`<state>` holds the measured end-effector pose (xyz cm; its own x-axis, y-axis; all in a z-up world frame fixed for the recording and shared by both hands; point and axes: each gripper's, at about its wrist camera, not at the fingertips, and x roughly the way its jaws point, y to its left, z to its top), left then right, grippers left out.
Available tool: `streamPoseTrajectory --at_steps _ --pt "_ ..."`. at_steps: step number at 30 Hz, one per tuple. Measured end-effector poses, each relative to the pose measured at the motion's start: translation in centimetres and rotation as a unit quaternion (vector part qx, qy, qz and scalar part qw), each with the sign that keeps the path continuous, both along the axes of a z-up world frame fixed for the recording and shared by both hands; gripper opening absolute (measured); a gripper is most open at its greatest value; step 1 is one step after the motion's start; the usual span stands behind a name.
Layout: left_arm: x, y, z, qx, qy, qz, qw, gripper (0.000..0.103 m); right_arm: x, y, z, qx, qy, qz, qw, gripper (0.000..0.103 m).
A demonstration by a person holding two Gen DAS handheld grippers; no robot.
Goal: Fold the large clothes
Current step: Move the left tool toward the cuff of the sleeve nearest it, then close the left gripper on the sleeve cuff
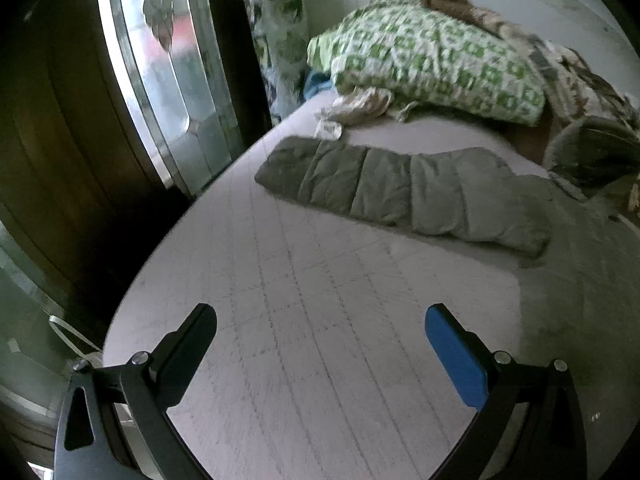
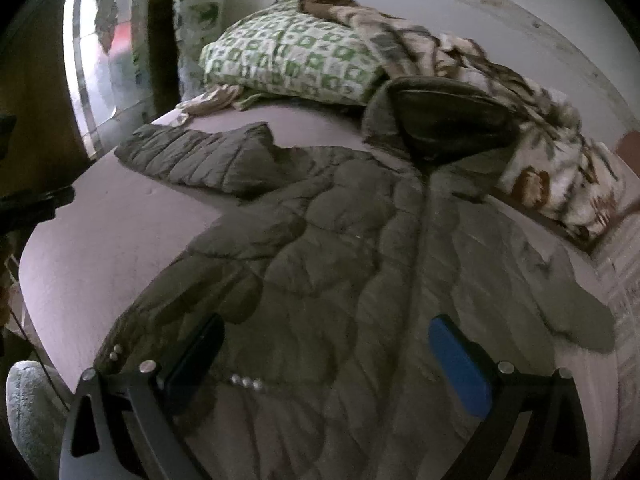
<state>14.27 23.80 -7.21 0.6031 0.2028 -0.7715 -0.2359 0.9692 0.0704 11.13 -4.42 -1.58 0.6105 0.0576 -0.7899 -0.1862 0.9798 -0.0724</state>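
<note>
**A:** Starting at the tongs, how do they stand?

**B:** The left gripper (image 1: 320, 332) is spread wide with nothing between its jaws, poised over a bare stretch of the pale lilac bedsheet with faint grid lines (image 1: 304, 312). The right gripper (image 2: 326, 344) is just as wide and grips nothing; its jaws sit over the lower part of the olive-grey quilted puffer jacket (image 2: 344, 264).

**A:** And how does the jacket lie?

**B:** Spread flat on the bed, front side up, its closure line running up the middle toward the dark-lined hood (image 2: 444, 120) at the far end. A short row of silvery snap studs (image 2: 246, 382) shows near the hem, just beside the right gripper's black finger. One sleeve (image 1: 400, 192) stretches out sideways across the sheet, well apart from the left gripper.

**A:** What is beyond it?

**B:** A green-and-white patterned pillow (image 2: 292, 60) at the head of the bed, with a brown-and-cream printed blanket (image 2: 532, 152) bunched against the hood. A small crumpled cream cloth (image 1: 356, 108) lies by the pillow. On the left side stands a dark wooden door frame with a glass panel (image 1: 160, 72).
</note>
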Motion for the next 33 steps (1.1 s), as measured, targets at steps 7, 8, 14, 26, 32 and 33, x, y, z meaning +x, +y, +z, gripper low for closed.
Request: streamPoseTrajectory --at_steps 7,8,14,26,32,33 --pt "5.5 4.0 -2.7 -0.050 0.034 0.017 0.9980 0.103 5.7 3.4 -1.9 -0.011 0.021 0.053 0.998 0.103" --pt "6.5 4.6 -3.0 -0.052 0.039 0.022 0.9977 0.103 6.3 3.8 -2.0 -0.011 0.023 0.057 0.998 0.103" --pt "12.2 8.4 -5.0 -0.094 0.056 0.052 0.9926 0.103 11.1 7.1 -2.7 -0.008 0.022 0.086 0.996 0.103" --pt "20.6 11.2 -8.8 -0.095 0.093 0.088 0.9872 0.103 18.1 11.6 -5.7 -0.003 0.063 0.099 0.993 0.103" --pt "22.2 10.1 -8.6 -0.086 0.081 0.068 0.9907 0.084 17.7 11.2 -5.6 0.010 0.060 0.096 0.994 0.103" --pt "22.1 9.9 -8.3 -0.085 0.072 0.070 0.9913 0.078 17.6 10.7 -5.6 0.010 0.059 0.092 0.994 0.103"
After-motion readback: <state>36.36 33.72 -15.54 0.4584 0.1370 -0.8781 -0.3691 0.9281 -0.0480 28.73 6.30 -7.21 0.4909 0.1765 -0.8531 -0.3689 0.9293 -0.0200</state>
